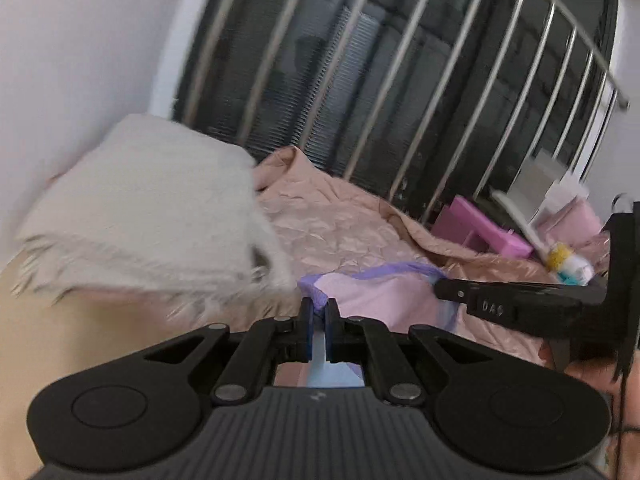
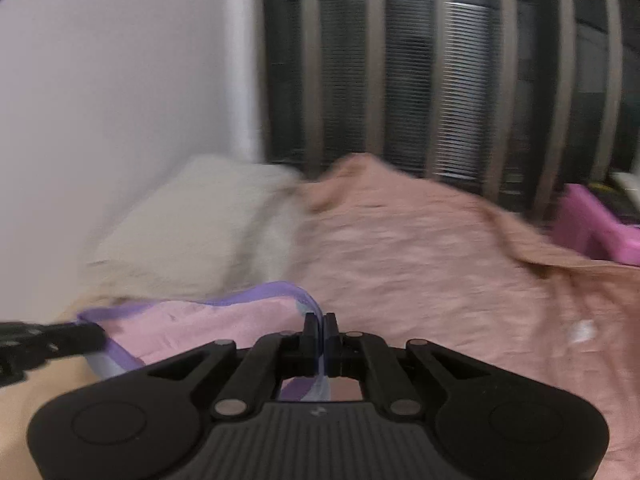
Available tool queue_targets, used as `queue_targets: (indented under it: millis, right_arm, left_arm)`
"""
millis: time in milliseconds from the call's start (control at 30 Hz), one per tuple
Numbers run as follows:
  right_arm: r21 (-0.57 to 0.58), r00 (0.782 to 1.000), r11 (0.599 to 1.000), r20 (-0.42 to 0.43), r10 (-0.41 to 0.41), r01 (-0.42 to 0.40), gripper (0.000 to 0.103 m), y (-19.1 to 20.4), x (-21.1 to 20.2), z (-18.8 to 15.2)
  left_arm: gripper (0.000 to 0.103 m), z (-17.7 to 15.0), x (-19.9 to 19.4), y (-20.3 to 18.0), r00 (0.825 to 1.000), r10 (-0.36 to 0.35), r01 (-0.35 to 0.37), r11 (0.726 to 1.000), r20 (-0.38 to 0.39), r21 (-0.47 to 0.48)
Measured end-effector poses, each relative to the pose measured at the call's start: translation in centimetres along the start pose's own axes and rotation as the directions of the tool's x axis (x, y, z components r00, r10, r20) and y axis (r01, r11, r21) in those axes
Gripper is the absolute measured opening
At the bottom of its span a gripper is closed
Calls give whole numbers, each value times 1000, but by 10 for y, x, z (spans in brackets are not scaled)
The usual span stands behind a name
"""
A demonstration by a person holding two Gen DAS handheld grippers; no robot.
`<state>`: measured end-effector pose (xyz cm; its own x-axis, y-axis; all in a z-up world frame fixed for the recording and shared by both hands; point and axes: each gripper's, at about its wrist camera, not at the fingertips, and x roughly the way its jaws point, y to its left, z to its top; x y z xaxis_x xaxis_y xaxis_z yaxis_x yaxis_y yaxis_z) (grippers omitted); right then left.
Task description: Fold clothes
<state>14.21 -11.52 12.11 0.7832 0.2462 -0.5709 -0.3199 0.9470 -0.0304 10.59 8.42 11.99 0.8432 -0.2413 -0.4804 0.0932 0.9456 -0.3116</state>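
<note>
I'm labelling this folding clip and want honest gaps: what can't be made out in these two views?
- Pink garment: lower part hidden behind the left gripper body; its type is unclear.
- Same garment in the right wrist view: motion blur, and the right gripper covers its near edge.
- Items beside the pink box: blurred, cut off by the other gripper.
- White folded cloth: smeared.

Plain white wall [image 1: 80, 60] on the left. Dark window [image 1: 360, 80] behind, fitted with vertical metal bars [image 1: 424, 80] and horizontal slats. Bed covered with wrinkled satin-pink quilt [image 1: 340, 216]; cream fringed woven blanket [image 1: 140, 208], folded, near the wall. Bright pink plastic box [image 1: 484, 228] by the window.
</note>
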Motion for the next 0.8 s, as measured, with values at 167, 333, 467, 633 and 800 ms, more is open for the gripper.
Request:
queue_targets:
  millis: [167, 333, 467, 633, 800]
  right_arm:
    - [74, 991, 994, -107, -77, 85, 12, -42, 54, -6]
    - [5, 995, 995, 11, 97, -97, 51, -52, -35, -51]
    - [-113, 944, 938, -63, 324, -329, 22, -31, -91, -126]
    - [-80, 935, 934, -100, 340, -349, 12, -12, -86, -160]
    - [-29, 926, 933, -136, 353, -360, 7, 3, -84, -190]
  left_arm:
    - [53, 0, 62, -4, 988, 73, -76, 997, -137, -20]
    - [56, -62, -18, -15, 983, -61, 84, 988, -171, 128]
    - [55, -131, -60, -30, 960, -126, 172, 970, -249, 170]
    - [25, -163, -51, -53, 966, -44, 111, 961, -255, 255]
    - [18, -170, -68, -47, 948, -95, 148, 976, -303, 159]
